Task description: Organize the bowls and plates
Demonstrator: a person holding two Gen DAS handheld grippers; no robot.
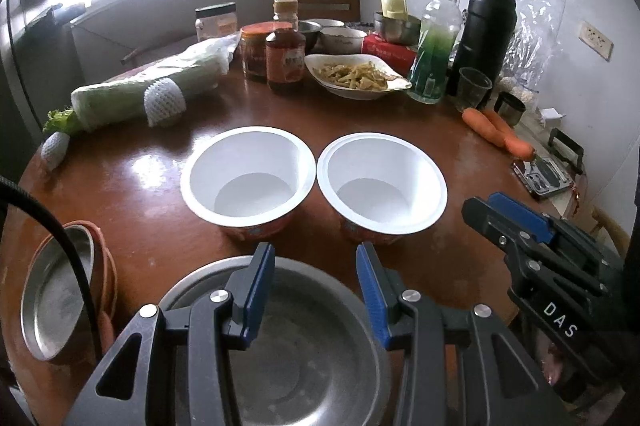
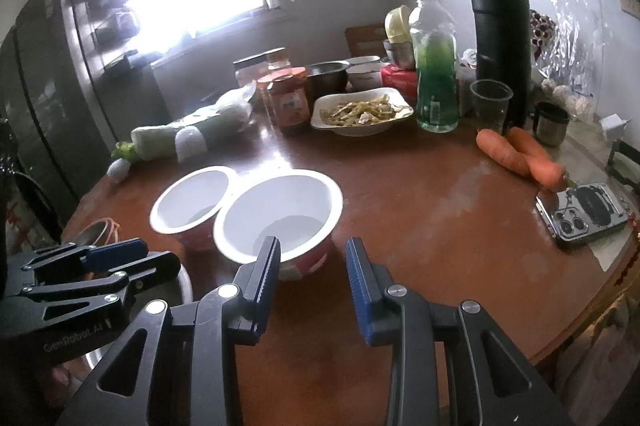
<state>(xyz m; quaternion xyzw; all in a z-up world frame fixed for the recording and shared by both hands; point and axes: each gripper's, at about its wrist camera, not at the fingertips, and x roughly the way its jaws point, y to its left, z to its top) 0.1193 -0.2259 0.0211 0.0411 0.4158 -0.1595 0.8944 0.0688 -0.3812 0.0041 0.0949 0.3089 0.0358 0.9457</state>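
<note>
Two white paper bowls side by side mid-table, rims touching: left bowl (image 1: 248,181), right bowl (image 1: 382,183). Steel basin (image 1: 280,358) at near edge, under left gripper (image 1: 316,290); jaws partly open, nothing between pads. Right gripper (image 2: 314,284) beside right bowl, jaws partly open, empty. Steel plate (image 1: 56,290) far left on orange tray. Step, by judgement: approach before any pickup. Next likely: close on one bowl's rim, nest into other. Clutter behind: food dish (image 1: 356,75), jars, carrots (image 1: 498,131).
</note>
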